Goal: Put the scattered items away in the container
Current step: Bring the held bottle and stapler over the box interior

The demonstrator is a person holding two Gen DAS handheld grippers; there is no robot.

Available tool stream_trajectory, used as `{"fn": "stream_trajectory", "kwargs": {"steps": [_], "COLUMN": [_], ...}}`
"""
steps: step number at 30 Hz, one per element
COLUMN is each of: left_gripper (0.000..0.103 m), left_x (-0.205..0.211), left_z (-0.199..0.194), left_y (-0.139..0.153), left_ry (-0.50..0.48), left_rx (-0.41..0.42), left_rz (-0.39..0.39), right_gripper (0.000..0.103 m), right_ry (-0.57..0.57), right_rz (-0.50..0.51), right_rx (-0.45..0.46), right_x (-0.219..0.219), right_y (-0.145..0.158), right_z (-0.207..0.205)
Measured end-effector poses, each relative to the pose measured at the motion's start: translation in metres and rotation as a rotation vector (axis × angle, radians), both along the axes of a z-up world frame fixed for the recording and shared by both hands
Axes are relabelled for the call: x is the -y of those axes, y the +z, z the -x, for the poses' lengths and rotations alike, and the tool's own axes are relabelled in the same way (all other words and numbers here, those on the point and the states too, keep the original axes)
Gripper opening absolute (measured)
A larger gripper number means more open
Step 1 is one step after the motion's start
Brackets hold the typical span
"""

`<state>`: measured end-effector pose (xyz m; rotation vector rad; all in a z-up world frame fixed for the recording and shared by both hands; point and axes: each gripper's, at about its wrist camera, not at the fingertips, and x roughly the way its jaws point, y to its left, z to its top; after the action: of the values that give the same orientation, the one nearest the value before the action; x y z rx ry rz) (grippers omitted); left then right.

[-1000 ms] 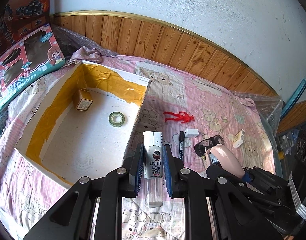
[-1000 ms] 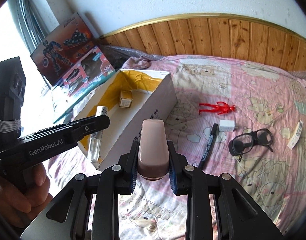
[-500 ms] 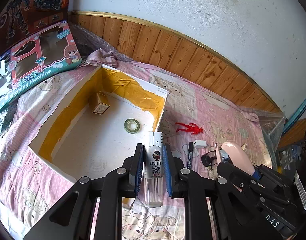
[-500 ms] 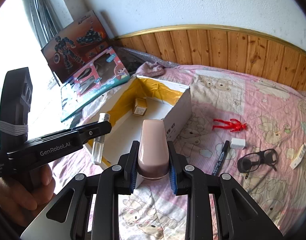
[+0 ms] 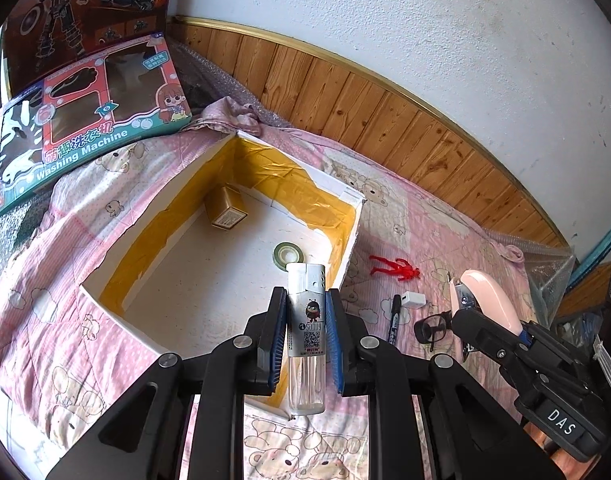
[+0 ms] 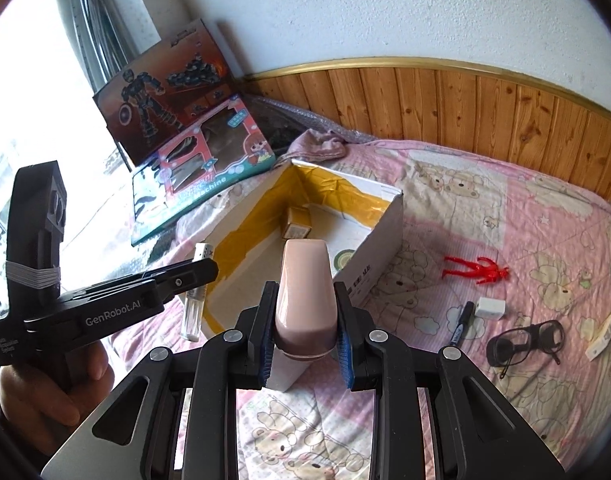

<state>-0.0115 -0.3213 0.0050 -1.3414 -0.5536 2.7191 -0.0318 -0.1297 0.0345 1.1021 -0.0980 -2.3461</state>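
Left tongs around lighter

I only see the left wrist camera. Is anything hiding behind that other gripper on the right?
Observer: Yes. The right wrist view shows a small white packet lying on the quilt beyond the glasses.
Operator: I only see a bit of the glasses. Are they whole?
Observer: Both lenses show. The glasses lie apart from the black marker.
Operator: Who is holding my gripper?
Observer: A hand holds the handle of the left gripper, which is shut on the lighter.
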Motion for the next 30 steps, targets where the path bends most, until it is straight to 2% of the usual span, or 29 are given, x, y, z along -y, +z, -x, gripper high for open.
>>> {"fn": "stream_trajectory", "kwargs": {"steps": [14,30], "left_gripper": [0.020,0.020], "left_x": [0.019,0.042], "left_z": [0.005,0.017], "left_y": [-0.006,-0.029], "left_ry": [0.048,0.099], "left_rx": [0.017,0.072], "left_rz": [-0.004,0.007], "right_gripper": [0.027,0.027], "right_ry": [0.066,0.158], "right_rz": [0.008,-0.003], "right_rx": [0.008,0.052], "right_x": [0.029,0.071], "right_y": [-0.001,-0.019], "right_z": [0.016,0.031]}}
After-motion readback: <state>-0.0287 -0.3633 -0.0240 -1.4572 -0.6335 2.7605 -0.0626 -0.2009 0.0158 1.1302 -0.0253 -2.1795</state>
